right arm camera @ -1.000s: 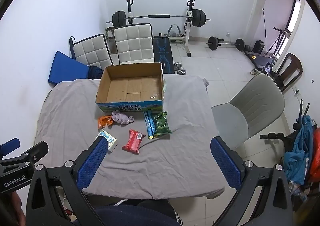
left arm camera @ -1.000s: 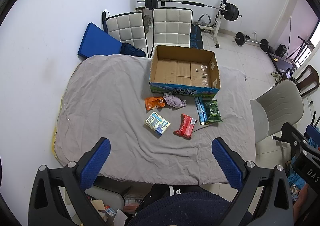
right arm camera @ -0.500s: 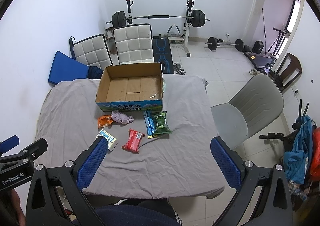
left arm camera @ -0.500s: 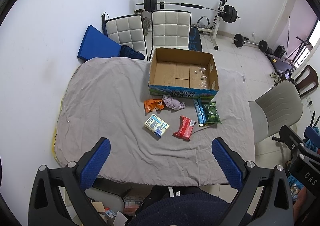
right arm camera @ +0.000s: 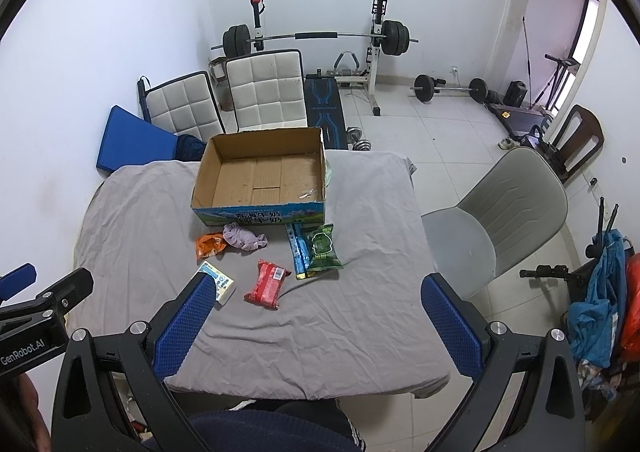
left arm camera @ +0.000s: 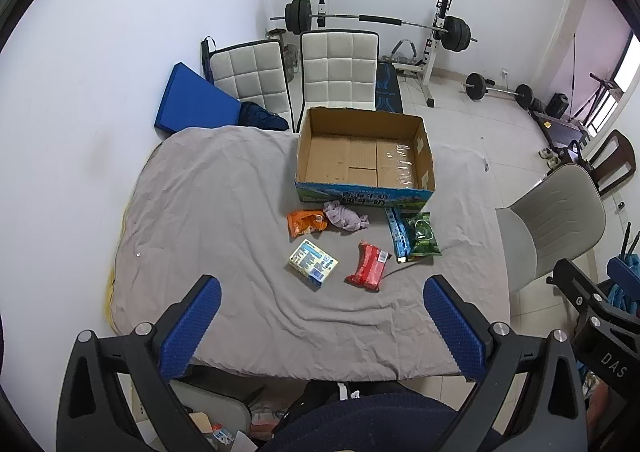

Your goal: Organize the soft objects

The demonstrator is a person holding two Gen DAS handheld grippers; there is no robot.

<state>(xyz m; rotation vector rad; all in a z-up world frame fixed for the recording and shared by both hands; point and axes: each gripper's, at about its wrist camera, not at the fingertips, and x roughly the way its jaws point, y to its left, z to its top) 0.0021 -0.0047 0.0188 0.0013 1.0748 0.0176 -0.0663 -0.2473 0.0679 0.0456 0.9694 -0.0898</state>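
Note:
An open, empty cardboard box (left arm camera: 362, 160) (right arm camera: 260, 176) stands on a table with a grey cloth (left arm camera: 208, 220) (right arm camera: 140, 220). In front of it lie an orange packet (left arm camera: 305, 223) (right arm camera: 209, 245), a lilac cloth (left arm camera: 345, 215) (right arm camera: 244, 238), a blue packet (left arm camera: 397, 234) (right arm camera: 298, 251), a green packet (left arm camera: 423, 234) (right arm camera: 323, 248), a red packet (left arm camera: 367, 265) (right arm camera: 267, 284) and a pale box (left arm camera: 313, 263) (right arm camera: 218, 284). My left gripper (left arm camera: 320, 320) and right gripper (right arm camera: 316, 316) are both open and empty, held high over the near table edge.
Two white padded chairs (left arm camera: 312, 72) and a blue mat (left arm camera: 192, 104) stand behind the table. A grey chair (left arm camera: 552, 224) (right arm camera: 504, 216) is at the right side. A barbell rack (right arm camera: 320, 40) and weights stand on the tiled floor at the back.
Both grippers have drawn back and up slightly; the table and objects look a little farther away. Nothing on the table has moved.

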